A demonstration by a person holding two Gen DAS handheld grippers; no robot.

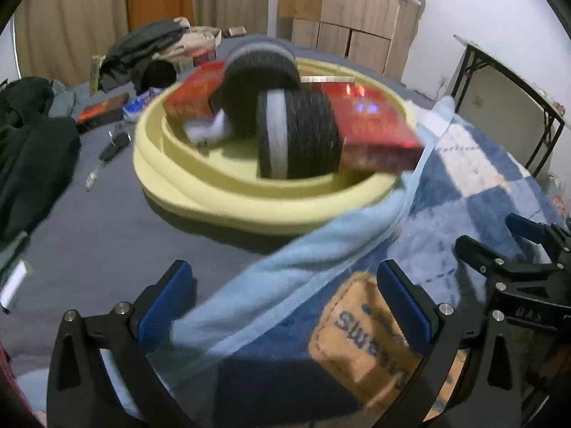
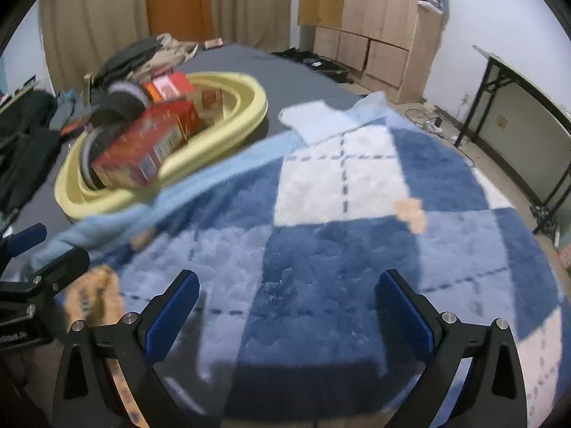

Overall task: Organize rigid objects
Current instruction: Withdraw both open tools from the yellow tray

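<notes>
Pale yellow basin [image 1: 200, 192] on a grey bedsheet [image 1: 107, 228], loaded with 2 black ribbed wheels [image 1: 303, 135], one leaning behind the other, and red boxes: a large red box [image 1: 371, 132] tilted over the basin's right rim, a smaller red box [image 1: 192, 96] at its back left. Against the basin's near right side, a blue-and-white checked fleece blanket [image 2: 339, 185], its light blue edge lapping the rim. On the blanket, nearer than the basin, an orange label patch [image 1: 360, 331]. Left of the basin, a car key [image 1: 114, 146] and dark clothes [image 1: 32, 157]. Left gripper [image 1: 285, 306] spread wide, empty, over the blanket's edge. Right gripper [image 2: 289, 314] likewise wide apart, empty, above the blanket, right of the basin.
</notes>
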